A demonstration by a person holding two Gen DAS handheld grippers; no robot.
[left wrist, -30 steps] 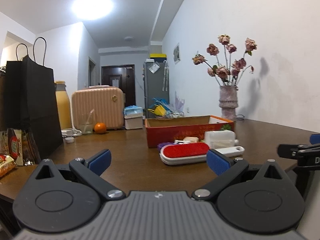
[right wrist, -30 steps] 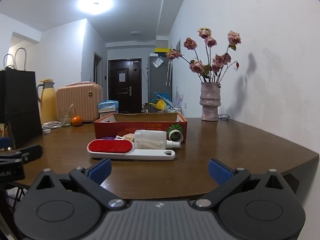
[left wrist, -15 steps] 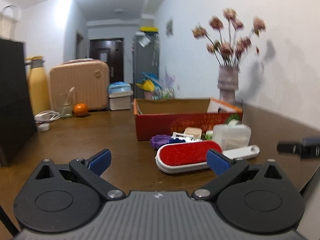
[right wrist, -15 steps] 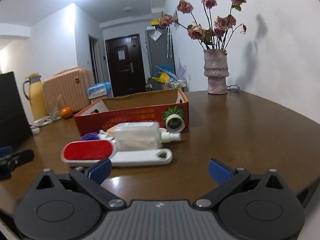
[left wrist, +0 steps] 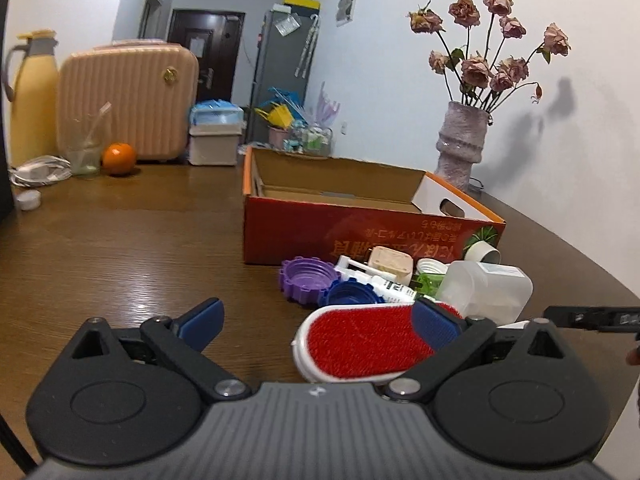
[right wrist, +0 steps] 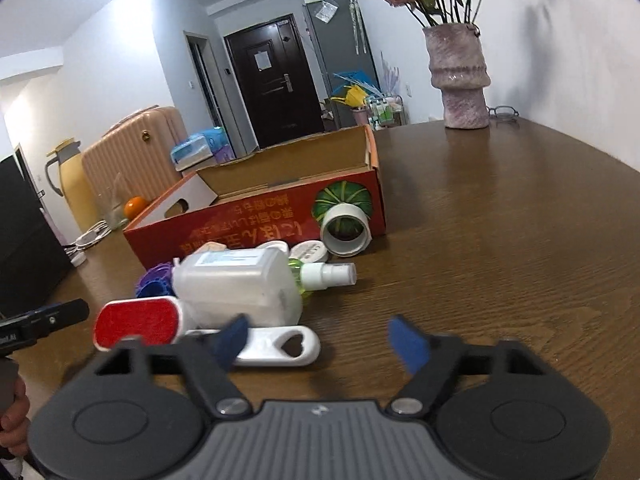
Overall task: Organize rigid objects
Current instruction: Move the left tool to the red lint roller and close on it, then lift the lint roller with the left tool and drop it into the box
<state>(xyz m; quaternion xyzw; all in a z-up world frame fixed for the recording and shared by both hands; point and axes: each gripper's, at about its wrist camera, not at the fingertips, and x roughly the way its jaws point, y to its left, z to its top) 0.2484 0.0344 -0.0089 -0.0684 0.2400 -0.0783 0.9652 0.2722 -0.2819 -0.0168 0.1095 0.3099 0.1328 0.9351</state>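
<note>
The lint brush [right wrist: 138, 326] lies on the table [right wrist: 500, 248] at the near edge of a small heap in front of the red cardboard box [right wrist: 260, 216], its white handle [right wrist: 280, 346] pointing right. It looks light and stiff; the slim handle seems the best place to hold it, the red pad being broad. Behind it, a plastic jug [right wrist: 240, 284] and a spray bottle [right wrist: 324, 276] look smooth and likely to roll.

The right gripper [right wrist: 320, 340] has just been closing, with nothing between its jaws; the left gripper [left wrist: 316, 316] stands wide apart, empty. Bare table lies to the right, and the box is open-topped.
</note>
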